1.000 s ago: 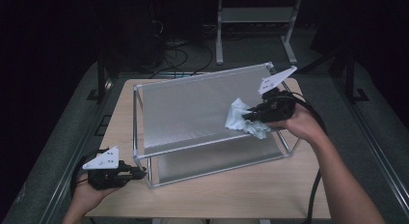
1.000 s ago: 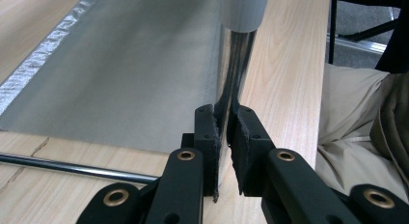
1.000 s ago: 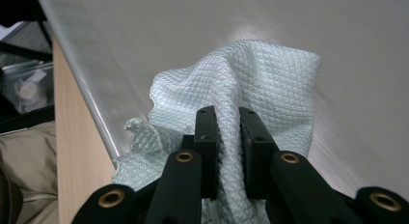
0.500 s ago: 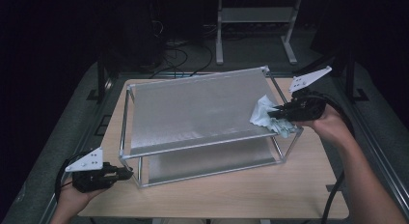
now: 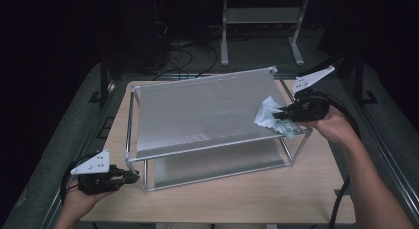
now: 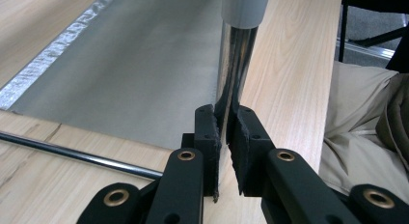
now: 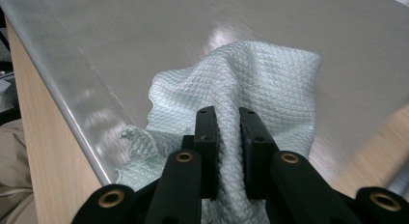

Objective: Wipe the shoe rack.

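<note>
In the high view we hold the right gripper (image 5: pixel 285 112) clamped on a pale cloth (image 5: pixel 269 118) at the three o'clock edge of the rack's top shelf (image 5: pixel 197 115); the right gripper view adds its waffle weave. The left gripper (image 5: pixel 132 176) pinches the rack's chrome post (image 6: pixel 235 74) at seven o'clock, plain in the left gripper view. The cloth's lower folds stay hidden.

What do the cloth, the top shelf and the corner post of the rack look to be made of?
The cloth looks like pale mint woven microfibre; a diamond waffle weave shows. The top shelf seems to be brushed or matt sheet metal, grey with soft glare. The corner post looks like polished chromed tube, mirror-like, with a matt grey sleeve above it that may be plastic. The table appears light wood-grain, possibly laminate.
</note>
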Demonstrator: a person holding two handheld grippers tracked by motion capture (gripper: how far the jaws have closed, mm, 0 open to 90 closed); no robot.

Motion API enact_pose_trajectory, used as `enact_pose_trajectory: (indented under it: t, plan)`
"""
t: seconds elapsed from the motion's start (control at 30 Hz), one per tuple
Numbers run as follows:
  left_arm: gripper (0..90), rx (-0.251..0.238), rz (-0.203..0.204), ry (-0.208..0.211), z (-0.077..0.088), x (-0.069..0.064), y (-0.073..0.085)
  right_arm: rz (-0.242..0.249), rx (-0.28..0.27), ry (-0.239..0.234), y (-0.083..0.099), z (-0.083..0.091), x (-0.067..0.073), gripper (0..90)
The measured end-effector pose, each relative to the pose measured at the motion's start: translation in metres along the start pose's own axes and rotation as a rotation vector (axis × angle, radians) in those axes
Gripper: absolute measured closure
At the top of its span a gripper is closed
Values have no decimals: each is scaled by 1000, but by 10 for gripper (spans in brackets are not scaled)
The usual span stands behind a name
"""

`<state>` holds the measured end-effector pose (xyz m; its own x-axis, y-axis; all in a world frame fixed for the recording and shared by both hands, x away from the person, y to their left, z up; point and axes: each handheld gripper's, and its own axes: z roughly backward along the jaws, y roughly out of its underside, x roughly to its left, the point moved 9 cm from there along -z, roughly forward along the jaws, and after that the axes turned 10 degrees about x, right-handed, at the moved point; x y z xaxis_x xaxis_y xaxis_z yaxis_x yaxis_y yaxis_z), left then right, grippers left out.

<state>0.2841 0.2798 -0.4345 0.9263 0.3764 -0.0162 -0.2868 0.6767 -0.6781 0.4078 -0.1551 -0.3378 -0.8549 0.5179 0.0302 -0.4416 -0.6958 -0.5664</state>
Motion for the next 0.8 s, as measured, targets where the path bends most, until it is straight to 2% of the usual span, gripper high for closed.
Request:
enact_pose_trajectory:
  t: [0.13, 0.3, 0.43, 0.47, 0.53, 0.73, 0.8]
  plan:
    - [814, 10, -19, 10, -5, -3, -5, 27, 0, -22, -13, -9, 8, 797]
    - [814, 8, -23, 15, -7, -4, -8, 51, -4, -48, -25, -19, 18, 797]
    - [814, 22, -39, 18, -10, -5, -11, 100, 2, -77, -41, -30, 31, 797]
    - [813, 22, -39, 18, -10, -5, -11, 100, 2, -77, -41, -30, 31, 797]
    - [814, 21, -34, 18, -9, -5, -10, 128, 8, -92, -50, -37, 40, 797]
    - [814, 12, -22, 12, -7, -3, -8, 129, 16, -94, -51, -36, 40, 797]
    - [813, 15, -36, 19, -12, -5, -13, 143, 10, -100, -55, -38, 45, 797]
